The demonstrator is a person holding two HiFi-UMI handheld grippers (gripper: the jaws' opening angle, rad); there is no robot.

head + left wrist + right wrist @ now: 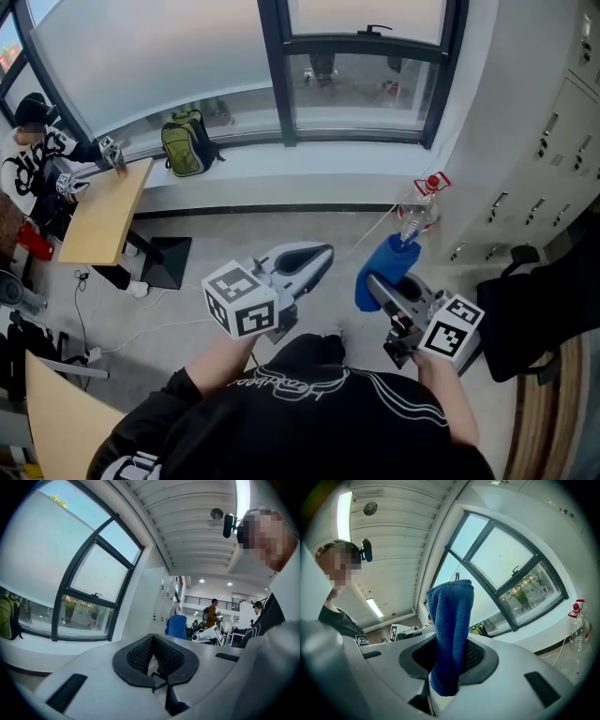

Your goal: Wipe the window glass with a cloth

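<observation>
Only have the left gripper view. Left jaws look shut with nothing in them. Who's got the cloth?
Observer: The right gripper. Its own view shows the cloth pinched between its jaws and sticking up past them.
Operator: Is it on the glass yet?
Observer: No. In the head view the left gripper and the right gripper are held close to the person's body, with open floor between them and the window.
Operator: Anything left of the backpack? My view cuts off there.
Observer: Yes. A wooden table stands left of the backpack, and another person is at its far end.
</observation>
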